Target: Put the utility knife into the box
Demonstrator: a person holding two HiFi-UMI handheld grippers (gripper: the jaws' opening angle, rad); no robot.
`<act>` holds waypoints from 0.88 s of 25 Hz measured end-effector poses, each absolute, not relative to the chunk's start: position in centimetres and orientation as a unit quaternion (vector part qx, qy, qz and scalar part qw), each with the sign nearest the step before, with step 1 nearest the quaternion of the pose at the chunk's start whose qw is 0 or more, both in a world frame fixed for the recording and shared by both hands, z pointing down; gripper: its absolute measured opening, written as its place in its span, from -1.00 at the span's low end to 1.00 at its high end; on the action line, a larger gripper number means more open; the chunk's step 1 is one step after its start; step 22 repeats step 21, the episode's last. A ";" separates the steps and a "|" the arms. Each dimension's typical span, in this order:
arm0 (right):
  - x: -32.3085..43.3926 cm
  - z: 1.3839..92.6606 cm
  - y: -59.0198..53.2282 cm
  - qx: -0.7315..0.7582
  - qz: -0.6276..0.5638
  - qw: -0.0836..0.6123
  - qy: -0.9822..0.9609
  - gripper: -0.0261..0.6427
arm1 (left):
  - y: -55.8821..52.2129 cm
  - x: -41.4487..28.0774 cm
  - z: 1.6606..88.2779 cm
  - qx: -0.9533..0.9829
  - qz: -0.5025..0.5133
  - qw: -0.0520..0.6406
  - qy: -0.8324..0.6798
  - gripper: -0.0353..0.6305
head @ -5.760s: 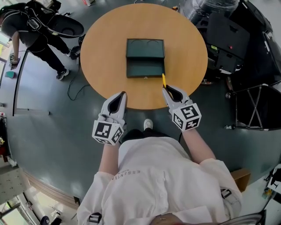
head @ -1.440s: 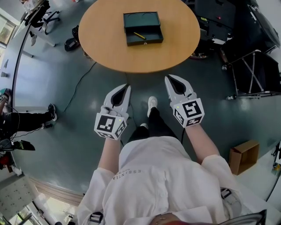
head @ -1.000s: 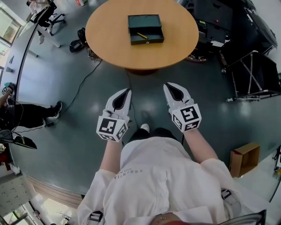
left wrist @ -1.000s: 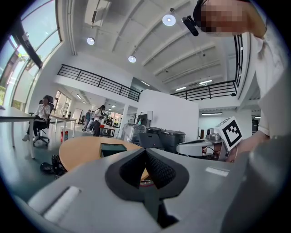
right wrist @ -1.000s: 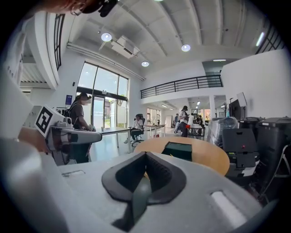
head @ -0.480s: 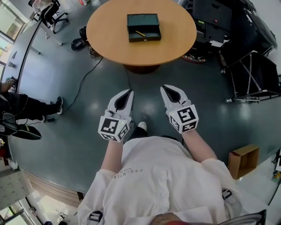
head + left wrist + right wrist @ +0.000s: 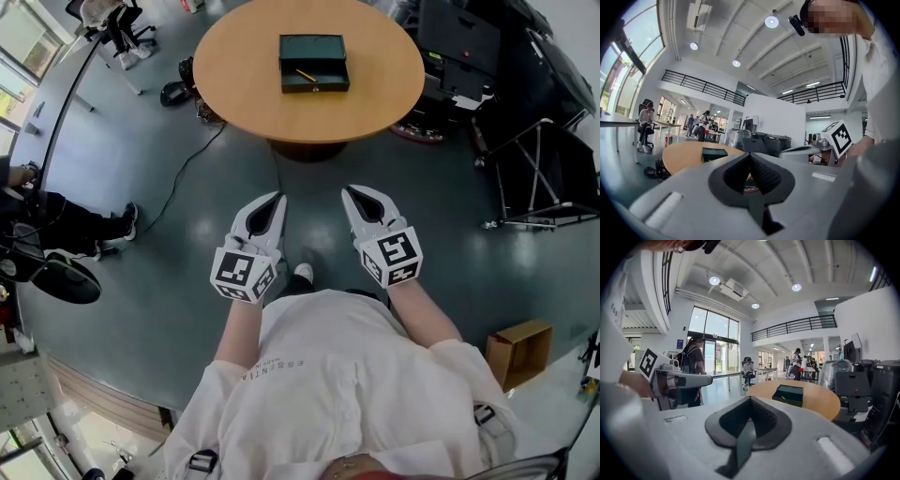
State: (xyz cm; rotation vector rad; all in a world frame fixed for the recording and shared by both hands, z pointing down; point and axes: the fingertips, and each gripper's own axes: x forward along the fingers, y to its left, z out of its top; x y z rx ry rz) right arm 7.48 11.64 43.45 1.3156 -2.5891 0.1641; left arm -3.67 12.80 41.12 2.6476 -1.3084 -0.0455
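While the person stands on the grey floor point(image 7: 187, 187) well apart from the round wooden table point(image 7: 244, 66), both grippers are held over the floor, short of the tabletop.

Item 1: the left gripper point(image 7: 277, 197) sits at 11 o'clock from the person's torso. Its jaws are closed tip to tip with nothing between them.

Item 2: the right gripper point(image 7: 349, 191) sits at 1 o'clock from the torso, level with the left one and near it. Its jaws are likewise closed and empty.

Item 3: the dark green box point(image 7: 314, 64) lies open near the table's centre, at 12 o'clock from the grippers, with its lid on the far side. The yellow utility knife point(image 7: 306, 74) lies slantwise inside the near half.

Item 4: a cardboard carton point(image 7: 513, 352) stands on the floor at 4 o'clock from the person.
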 end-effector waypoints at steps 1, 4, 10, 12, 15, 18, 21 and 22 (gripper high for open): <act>7.4 43.3 11.6 0.449 0.055 0.115 -0.884 -0.94 | 12.7 -3.7 41.0 0.892 -0.015 0.092 -0.442 -0.85; 7.3 43.3 11.4 0.451 0.057 0.113 -0.884 -0.94 | 12.6 -3.9 40.8 0.893 -0.013 0.089 -0.442 -0.85; 7.3 43.8 11.3 0.455 0.061 0.119 -0.881 -0.94 | 12.4 -4.0 41.1 0.894 -0.009 0.089 -0.439 -0.85; 7.5 44.1 11.2 0.459 0.063 0.121 -0.878 -0.94 | 12.3 -3.9 41.2 0.895 -0.008 0.089 -0.437 -0.85; 7.5 44.2 11.0 0.462 0.066 0.120 -0.876 -0.94 | 12.0 -4.0 41.3 0.896 -0.007 0.090 -0.435 -0.85; 7.6 44.2 10.7 0.464 0.066 0.119 -0.875 -0.95 | 11.6 -4.0 41.2 0.896 -0.009 0.088 -0.435 -0.85; 7.7 44.2 10.5 0.465 0.067 0.120 -0.874 -0.94 | 11.4 -3.9 41.1 0.896 -0.010 0.087 -0.435 -0.85; 7.7 44.2 10.5 0.465 0.067 0.120 -0.874 -0.94 | 11.4 -3.9 41.1 0.896 -0.010 0.087 -0.435 -0.85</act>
